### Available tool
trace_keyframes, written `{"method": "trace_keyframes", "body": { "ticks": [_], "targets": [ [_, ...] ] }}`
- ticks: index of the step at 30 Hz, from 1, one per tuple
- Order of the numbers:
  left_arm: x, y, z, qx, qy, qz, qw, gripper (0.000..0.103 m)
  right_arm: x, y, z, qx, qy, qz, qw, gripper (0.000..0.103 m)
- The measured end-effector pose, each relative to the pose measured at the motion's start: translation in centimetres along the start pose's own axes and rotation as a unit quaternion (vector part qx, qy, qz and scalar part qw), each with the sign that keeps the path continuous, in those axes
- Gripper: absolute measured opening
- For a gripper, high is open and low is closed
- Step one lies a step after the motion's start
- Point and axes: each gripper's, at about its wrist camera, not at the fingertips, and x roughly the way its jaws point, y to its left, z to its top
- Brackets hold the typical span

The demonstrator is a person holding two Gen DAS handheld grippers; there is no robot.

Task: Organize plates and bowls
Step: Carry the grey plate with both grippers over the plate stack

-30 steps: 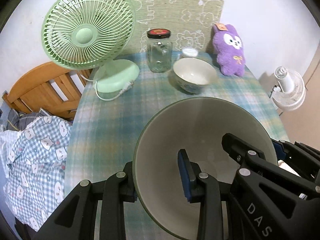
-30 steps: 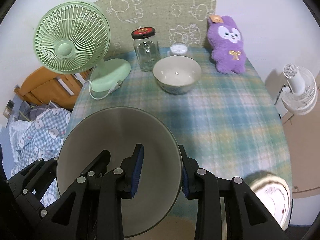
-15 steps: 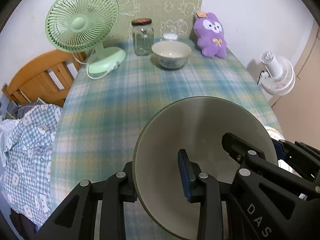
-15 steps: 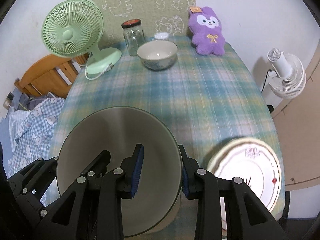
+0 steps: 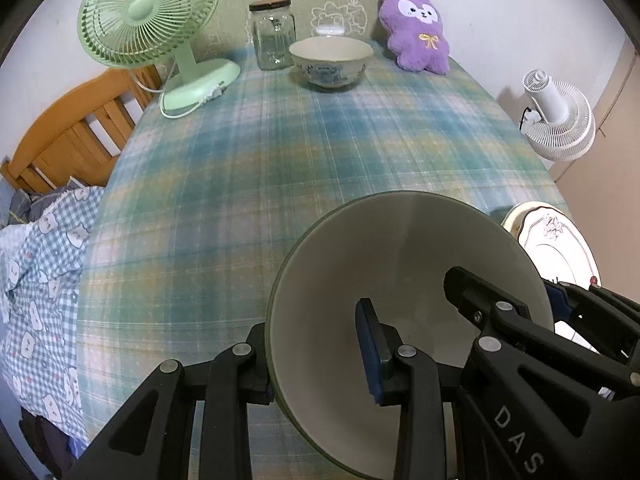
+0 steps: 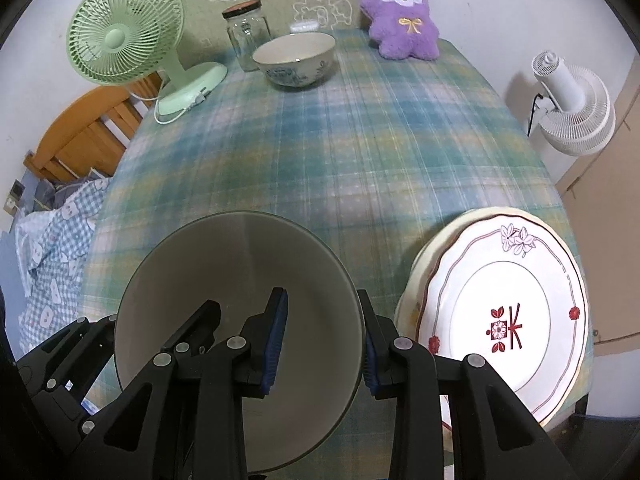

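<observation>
Both grippers hold one large grey-green bowl by opposite walls, above the table's near edge. My left gripper is shut on its left wall, one finger inside, one outside. My right gripper is shut on the bowl's right wall. A smaller patterned bowl stands at the far end of the table; it also shows in the right wrist view. A stack of white flowered plates lies at the near right corner, just right of the held bowl, and is partly seen in the left wrist view.
A plaid-clothed table carries a green desk fan, a glass jar and a purple plush toy at the far end. A wooden chair and checked cloth are left; a white fan is right.
Both grippers and the bowl pulled back toward the near edge and lower. The far objects look farther away, and the plate stack has come into view at the right.
</observation>
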Motion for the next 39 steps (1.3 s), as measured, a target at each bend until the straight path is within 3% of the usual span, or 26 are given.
{"method": "trace_keyframes", "body": {
  "ticks": [19,29,39],
  "targets": [
    [-0.1,0.2,-0.3,-0.009,-0.007,-0.004,0.9999,0.03,0.1,-0.3,-0.3,0.015,-0.011,0.003,1.0,0.036],
    [-1.4,0.7,-1.2,0.01,-0.009,0.029,0.9995,0.03,-0.4,0.2,-1.4,0.02,-0.002,0.022,1.0,0.036],
    [-0.1,1.8,-1.2,0.0,-0.004,0.023,0.9997,0.031,0.6,1.3,-1.3,0.022,0.007,0.023,0.999,0.036]
  ]
}}
